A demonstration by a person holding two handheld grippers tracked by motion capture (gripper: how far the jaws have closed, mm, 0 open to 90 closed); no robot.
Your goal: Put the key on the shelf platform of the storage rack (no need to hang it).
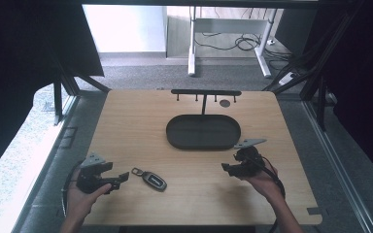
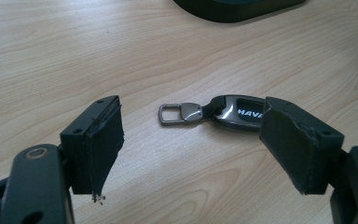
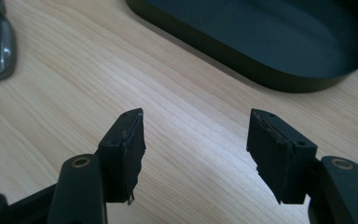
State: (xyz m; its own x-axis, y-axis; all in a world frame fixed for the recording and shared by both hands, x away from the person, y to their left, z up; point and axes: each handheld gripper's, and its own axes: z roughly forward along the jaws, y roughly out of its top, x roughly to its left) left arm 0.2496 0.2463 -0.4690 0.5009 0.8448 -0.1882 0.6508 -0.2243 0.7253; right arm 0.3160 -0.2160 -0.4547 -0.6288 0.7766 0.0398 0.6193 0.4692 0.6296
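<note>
High view: a dark car key fob with a silver metal loop [image 1: 150, 178] is seen lying flat on the pale wood-grain desk [image 1: 141, 121], well short of the black oval tray [image 1: 203, 132] that stands in the middle under a black hook rail [image 1: 206, 92]. The left gripper [image 1: 121, 176] is held just beside the fob, at its left, and is clearly the nearer one; the right gripper [image 1: 225, 167] is held well apart from it, at the right, near the tray's front rim. The fob's long axis is seen to run slantwise across the desk, with the loop end pointed toward the left gripper and a little away from the person, the dark body toward the right and nearer the person. In the left gripper view the fob [image 2: 214, 112] is seen beyond the fingers [image 2: 98, 144], lengthwise across the gap, its body partly hidden behind the right-hand finger, and nothing is pressed: the left fingers are released and spread wide. In the right gripper view the fingers [image 3: 126, 154] are held apart over bare wood with nothing between them, so they too are released. A short advance of the left gripper along the desk is judged to be what a grasp would call for
</note>
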